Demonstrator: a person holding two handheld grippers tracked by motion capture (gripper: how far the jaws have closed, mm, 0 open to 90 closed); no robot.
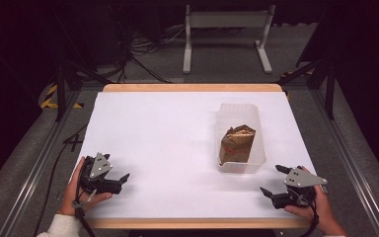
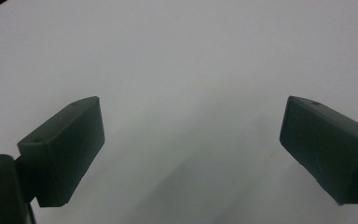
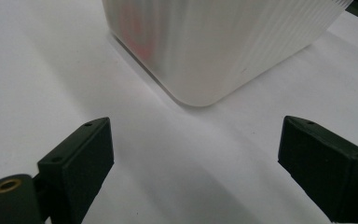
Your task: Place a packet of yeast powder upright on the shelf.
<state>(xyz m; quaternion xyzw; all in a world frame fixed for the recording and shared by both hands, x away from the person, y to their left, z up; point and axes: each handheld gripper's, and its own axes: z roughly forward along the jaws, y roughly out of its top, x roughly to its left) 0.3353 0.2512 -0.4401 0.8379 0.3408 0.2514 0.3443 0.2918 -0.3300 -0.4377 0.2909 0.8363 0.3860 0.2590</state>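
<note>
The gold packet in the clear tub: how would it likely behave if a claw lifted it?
The gold packet looks creased and crumpled, so probably foil-like: it should dent and flex, not stay stiff. Its glossy surface could slip. It leans inside the translucent tub, so the walls may hamper a grasp.

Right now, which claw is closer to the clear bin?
The right claw: it sits just off the clear bin's near corner, facing it. The left claw is far across the white table, nothing between its open jaws.

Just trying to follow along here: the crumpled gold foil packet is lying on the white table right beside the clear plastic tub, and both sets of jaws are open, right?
Not quite. The crumpled gold foil packet sits inside the clear plastic tub, not beside it, as the high view shows. The rest holds: the left gripper and right gripper both have open jaws over the white table.
</note>
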